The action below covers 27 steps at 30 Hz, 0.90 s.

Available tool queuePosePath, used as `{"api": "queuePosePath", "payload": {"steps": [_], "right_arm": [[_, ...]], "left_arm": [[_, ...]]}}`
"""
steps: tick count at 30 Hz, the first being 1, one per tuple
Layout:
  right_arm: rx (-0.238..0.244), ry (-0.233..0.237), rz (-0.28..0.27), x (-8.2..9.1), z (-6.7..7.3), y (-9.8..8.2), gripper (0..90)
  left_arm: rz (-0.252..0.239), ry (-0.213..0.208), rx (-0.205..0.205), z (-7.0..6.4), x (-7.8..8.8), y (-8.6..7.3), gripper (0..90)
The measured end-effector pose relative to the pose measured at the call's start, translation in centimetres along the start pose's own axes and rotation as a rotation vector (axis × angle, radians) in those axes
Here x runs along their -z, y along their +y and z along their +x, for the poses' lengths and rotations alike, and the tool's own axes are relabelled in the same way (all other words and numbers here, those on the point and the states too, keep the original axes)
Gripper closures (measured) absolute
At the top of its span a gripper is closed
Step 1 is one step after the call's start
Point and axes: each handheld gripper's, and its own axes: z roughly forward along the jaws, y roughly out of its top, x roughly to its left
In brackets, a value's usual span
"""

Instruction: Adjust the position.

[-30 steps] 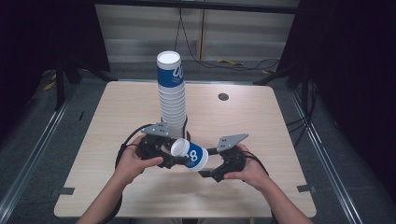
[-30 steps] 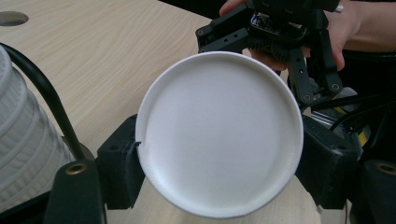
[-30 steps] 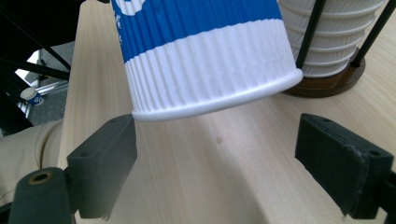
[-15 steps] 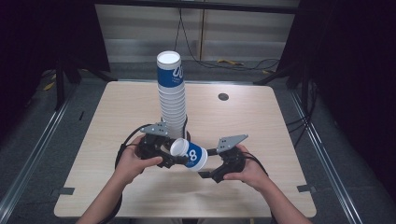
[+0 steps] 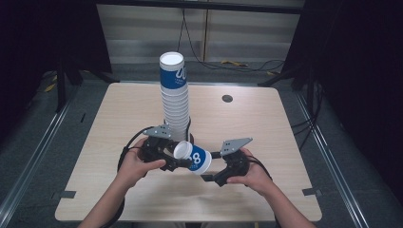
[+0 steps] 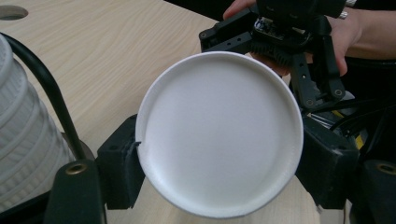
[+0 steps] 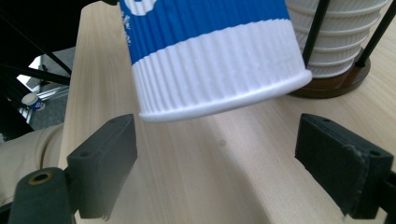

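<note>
One blue-and-white paper cup [image 5: 194,158] lies tilted on its side above the tabletop's [image 5: 285,142] near edge, mouth toward the left gripper [image 5: 177,163], which clamps it. It is empty. The right gripper's [image 5: 209,178] jaws stand apart beside its base. One tall cup stack [image 5: 175,97] stands upright mid-table.

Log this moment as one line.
left gripper: shut on cup | right gripper: open beside cup | cup stack: upright on table
</note>
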Motion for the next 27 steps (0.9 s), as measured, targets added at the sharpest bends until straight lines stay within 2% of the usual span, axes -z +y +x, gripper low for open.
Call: {"api": "queuePosePath", "payload": {"steps": [6, 16, 22, 27], "right_arm": [[0.01, -0.004, -0.007, -0.18, 0.02, 0.22, 12.3], [0.012, -0.013, 0.006, -0.29, -0.1, 0.29, 10.7], [0.023, -0.031, 0.009, -0.33, -0.19, 0.38, 10.4], [0.03, -0.015, 0.001, -0.29, -0.28, 0.46, 11.0]], "left_arm": [[-0.003, -0.013, 0.001, -0.08, -0.1, 0.01, 26.6], [0.003, -0.01, 0.001, -0.06, -0.14, -0.07, 26.7], [0.004, -0.031, 0.003, -0.15, -0.34, -0.06, 27.1], [0.004, -0.035, 0.005, -0.13, -0.29, -0.06, 27.1]]}}
